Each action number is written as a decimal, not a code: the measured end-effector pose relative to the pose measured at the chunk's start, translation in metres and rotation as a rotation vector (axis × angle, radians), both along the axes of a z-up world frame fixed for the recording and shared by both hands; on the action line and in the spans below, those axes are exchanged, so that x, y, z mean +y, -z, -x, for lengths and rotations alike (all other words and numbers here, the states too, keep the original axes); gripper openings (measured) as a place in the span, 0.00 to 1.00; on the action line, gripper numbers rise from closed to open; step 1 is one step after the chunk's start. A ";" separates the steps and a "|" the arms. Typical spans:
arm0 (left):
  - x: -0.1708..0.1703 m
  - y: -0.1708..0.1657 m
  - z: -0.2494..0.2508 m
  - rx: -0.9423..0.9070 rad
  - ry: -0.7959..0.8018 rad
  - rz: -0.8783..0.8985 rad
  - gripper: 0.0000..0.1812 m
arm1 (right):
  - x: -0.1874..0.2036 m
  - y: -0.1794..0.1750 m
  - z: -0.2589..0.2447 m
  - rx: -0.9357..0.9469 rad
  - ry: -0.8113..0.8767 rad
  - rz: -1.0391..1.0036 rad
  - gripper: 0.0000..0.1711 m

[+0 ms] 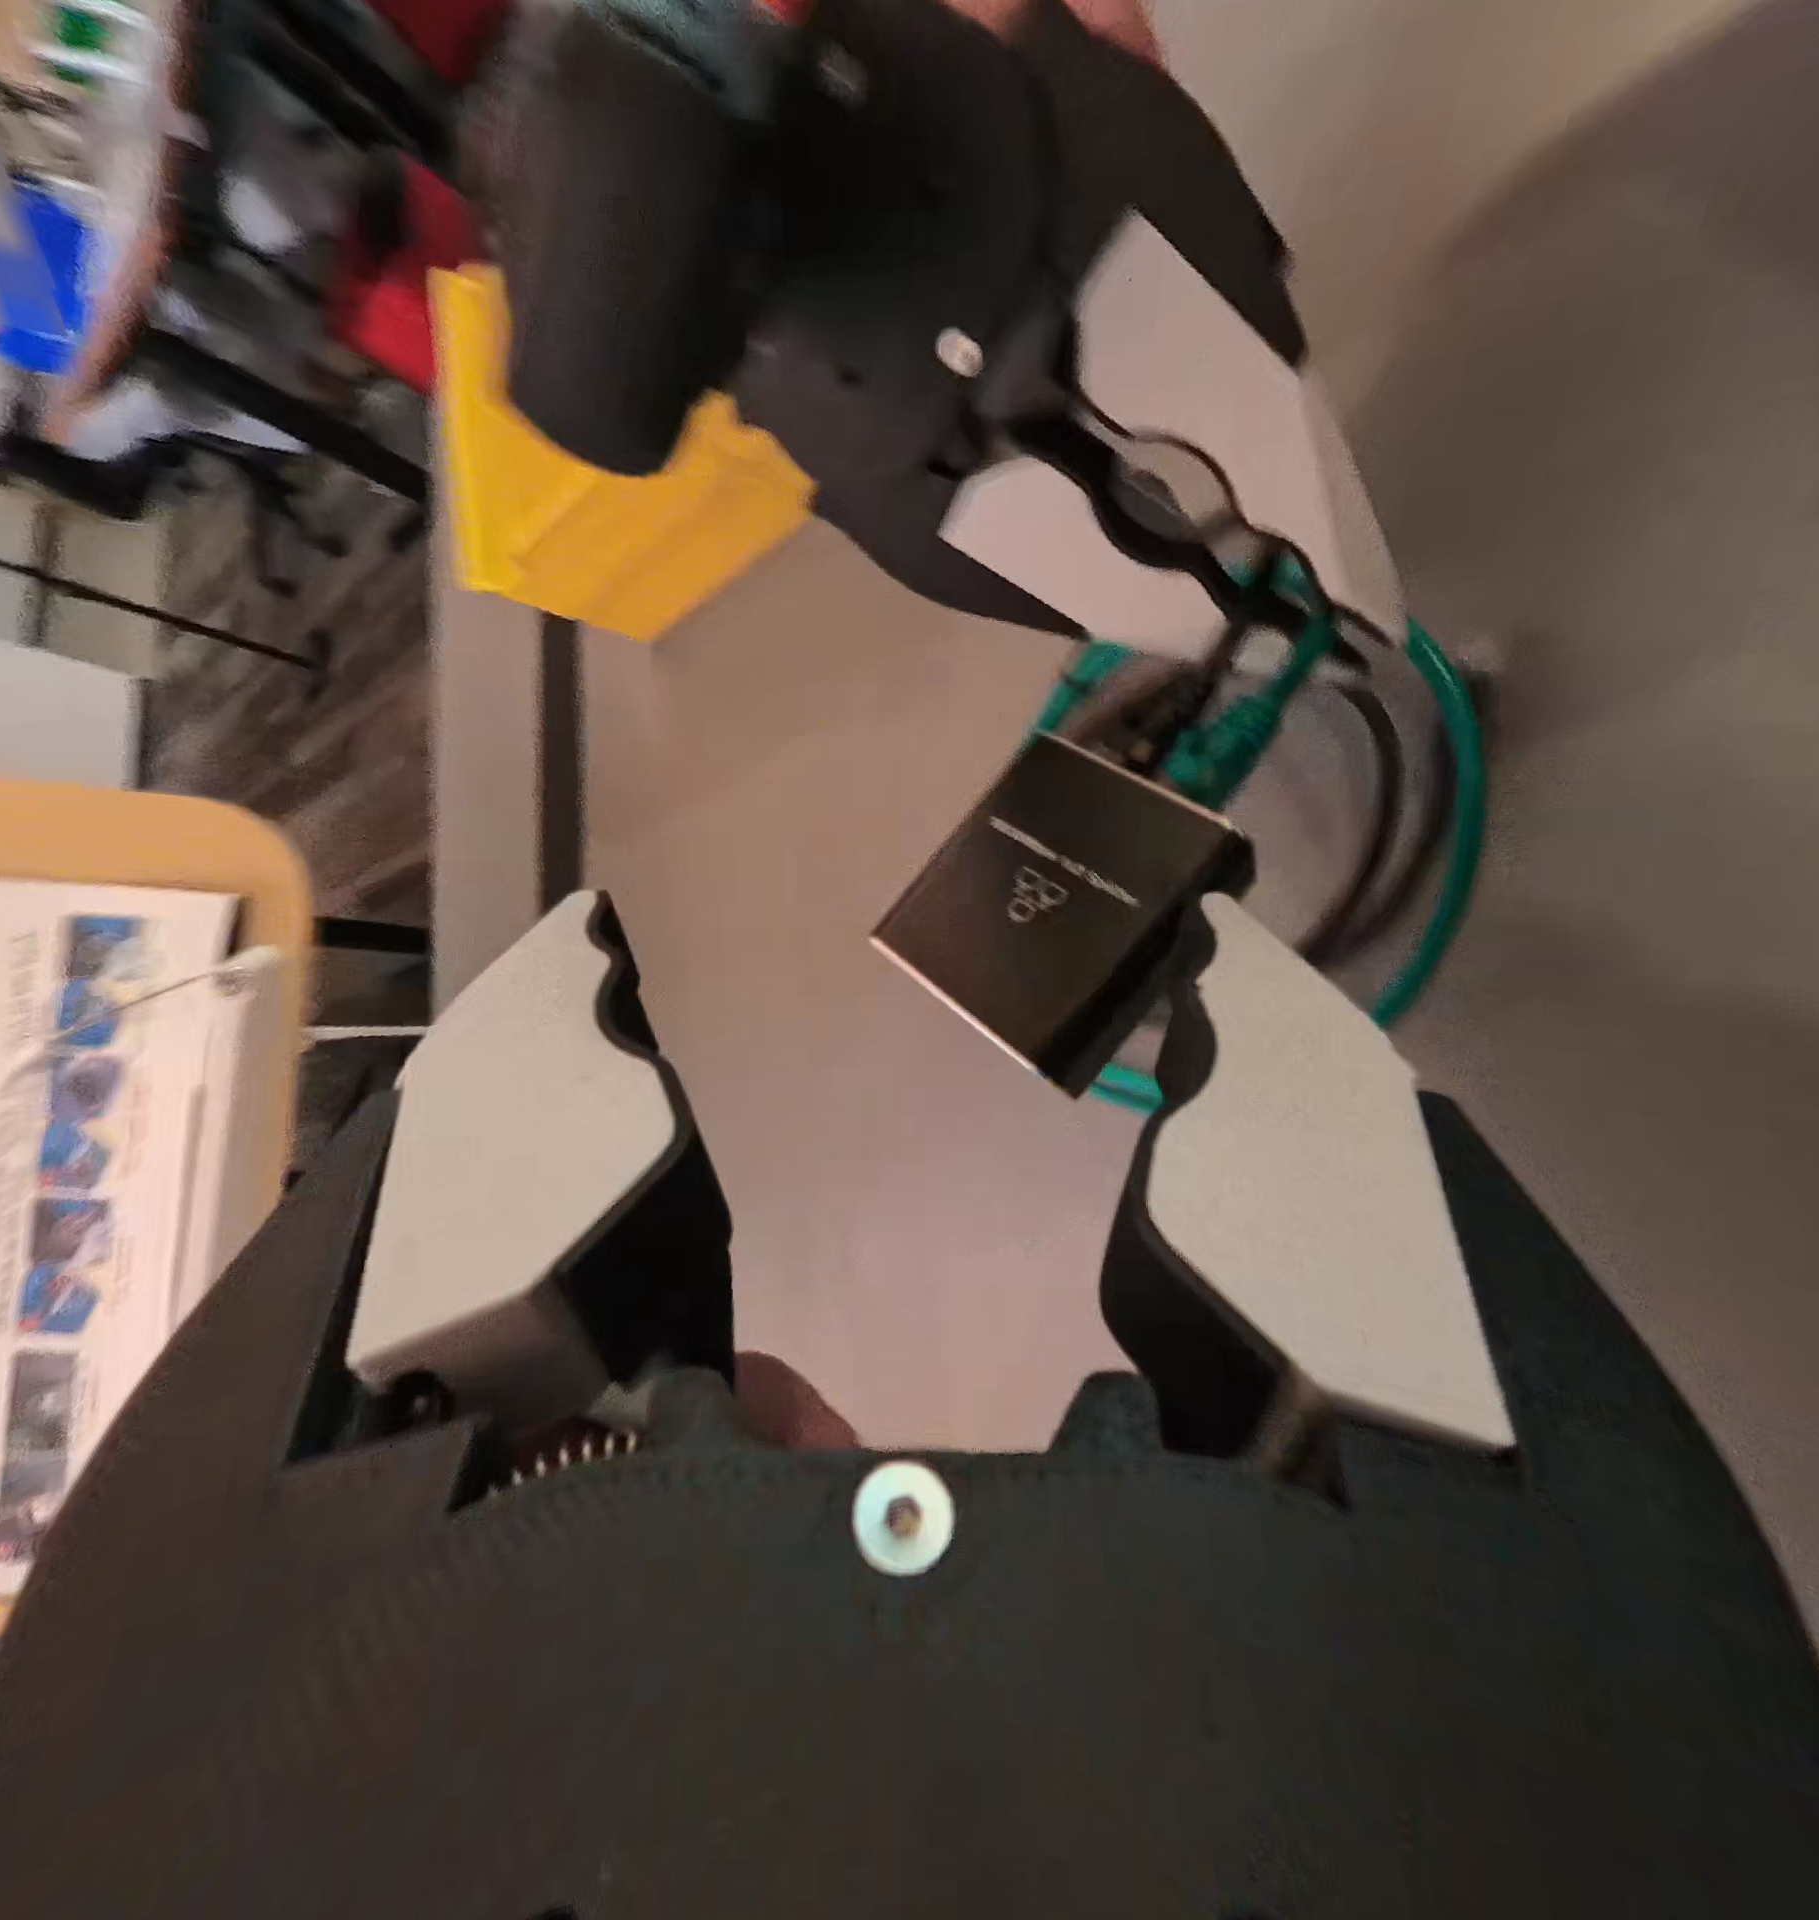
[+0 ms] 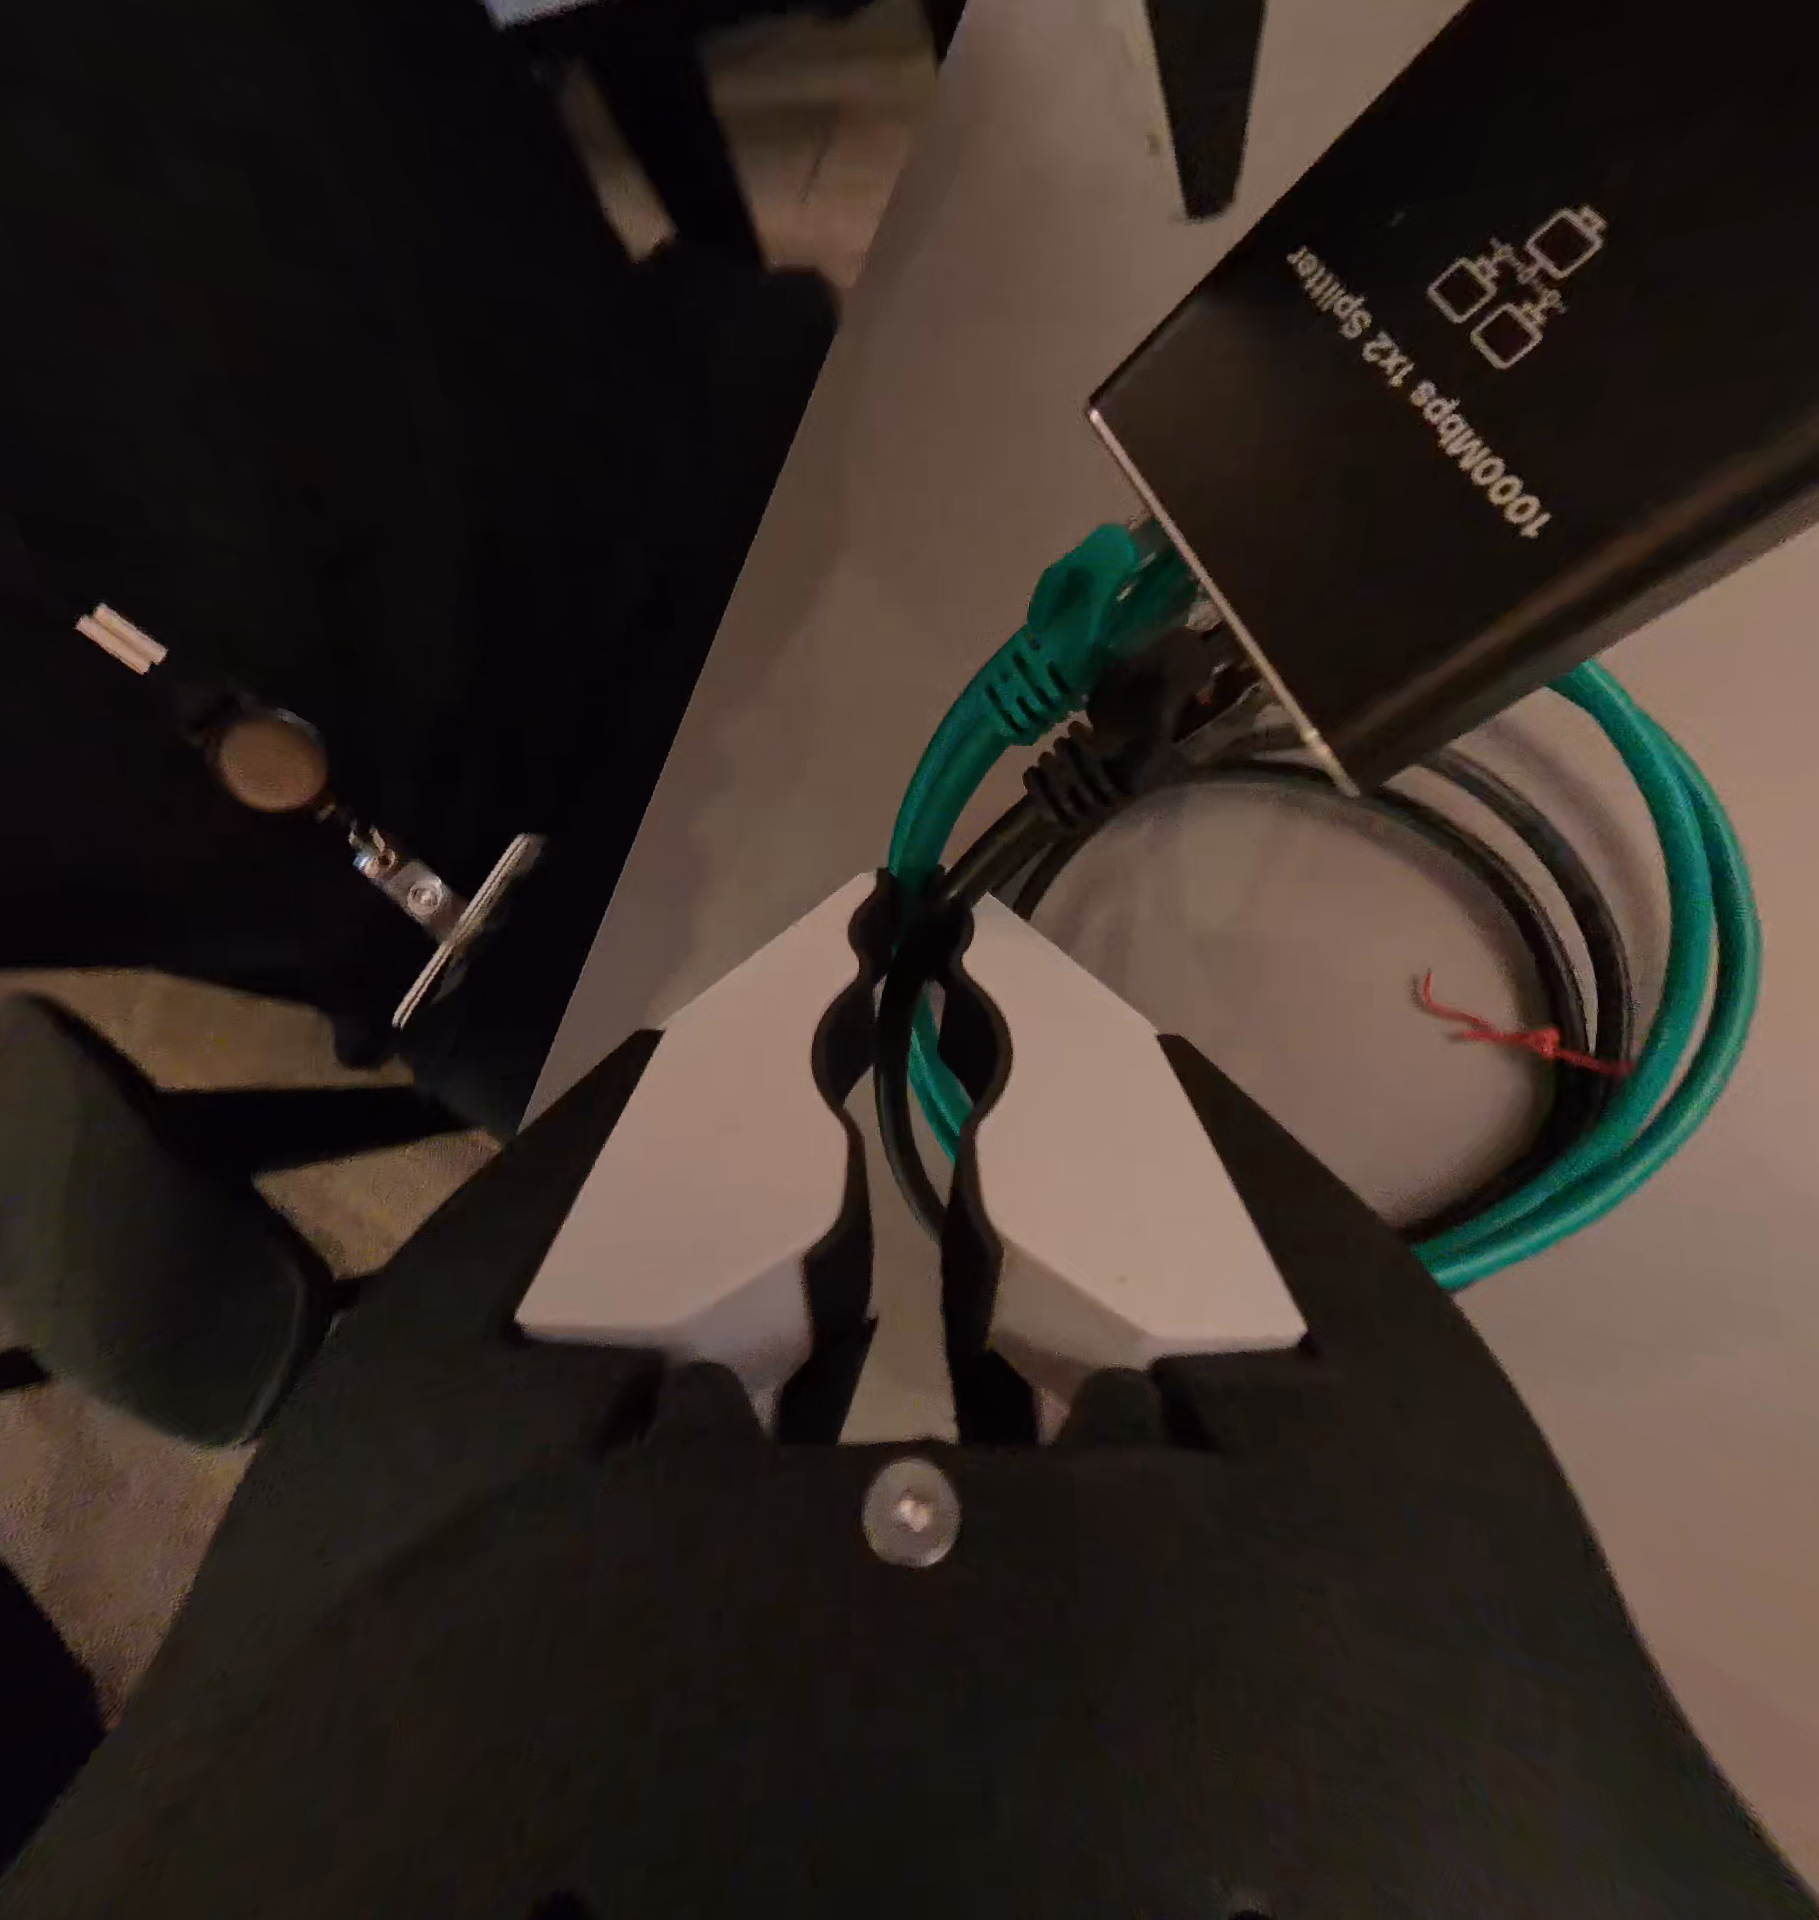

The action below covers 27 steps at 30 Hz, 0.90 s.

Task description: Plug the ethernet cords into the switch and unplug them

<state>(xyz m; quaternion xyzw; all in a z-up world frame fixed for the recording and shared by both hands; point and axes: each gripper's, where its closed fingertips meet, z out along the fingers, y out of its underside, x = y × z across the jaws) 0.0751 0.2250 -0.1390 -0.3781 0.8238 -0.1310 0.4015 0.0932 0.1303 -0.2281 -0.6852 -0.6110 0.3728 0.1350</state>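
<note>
The black switch (image 2: 1507, 364) sits tilted over the coiled cords on the white table (image 2: 780, 623). A green ethernet cord (image 2: 1061, 634) and a black ethernet cord (image 2: 1092, 769) are both plugged into its end. My right gripper (image 2: 910, 904) is shut on these two cords a short way behind the plugs. In the left wrist view my left gripper (image 1: 900, 914) is open and empty. The switch (image 1: 1061, 914) lies just inside its right fingertip (image 1: 1227, 935). The right gripper (image 1: 1185, 499) shows beyond it, closed on the cords (image 1: 1445, 831).
The cord coils (image 2: 1694, 987) are tied with a red twist tie (image 2: 1487, 1039). The table edge (image 2: 697, 831) runs diagonally, with a person in dark clothes wearing a badge reel (image 2: 261, 769) beyond it. A printed sheet (image 1: 74, 1195) lies on a wooden surface at left.
</note>
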 end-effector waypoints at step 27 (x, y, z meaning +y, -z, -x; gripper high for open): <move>-0.034 0.096 0.010 0.431 0.114 0.346 0.32 | 0.017 0.004 -0.017 -0.209 -0.025 -0.280 0.13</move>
